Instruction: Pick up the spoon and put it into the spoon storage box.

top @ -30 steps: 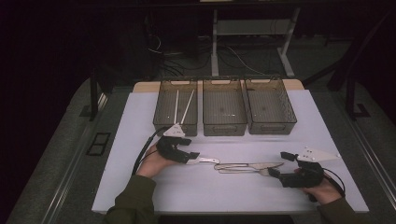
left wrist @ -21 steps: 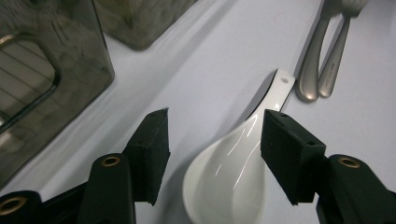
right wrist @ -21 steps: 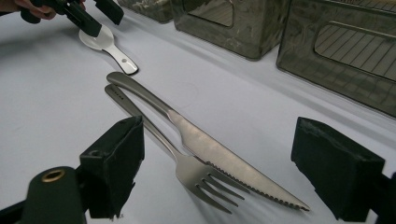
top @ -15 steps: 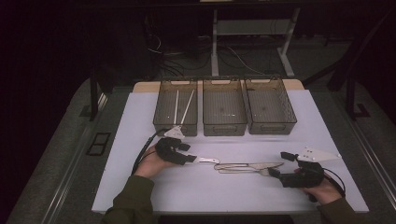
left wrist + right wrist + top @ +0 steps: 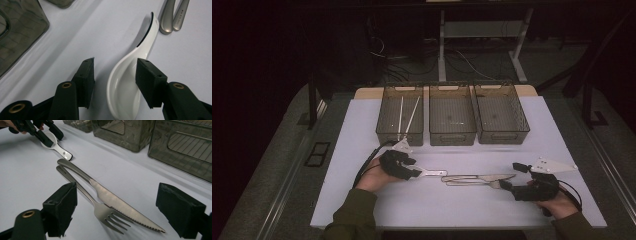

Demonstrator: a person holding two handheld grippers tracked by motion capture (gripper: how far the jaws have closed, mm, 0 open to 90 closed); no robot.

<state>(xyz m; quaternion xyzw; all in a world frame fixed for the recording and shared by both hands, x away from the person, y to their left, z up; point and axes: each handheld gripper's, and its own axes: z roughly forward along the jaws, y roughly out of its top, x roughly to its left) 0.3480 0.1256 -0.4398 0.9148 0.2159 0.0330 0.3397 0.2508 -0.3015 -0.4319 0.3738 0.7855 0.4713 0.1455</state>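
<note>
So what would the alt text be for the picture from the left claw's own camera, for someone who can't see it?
An open left claw sits low over a white ceramic spoon lying on a white table, one black finger on each side of the spoon's bowl. Two metal cutlery handles lie just beyond the spoon's handle tip, and a smoky translucent bin stands at the left edge.

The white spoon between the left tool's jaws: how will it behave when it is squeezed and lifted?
The spoon looks glossy, so it may slip between the pads. It seems stiff and ceramic, likely fragile if dropped. Its curved bowl may rock.
</note>
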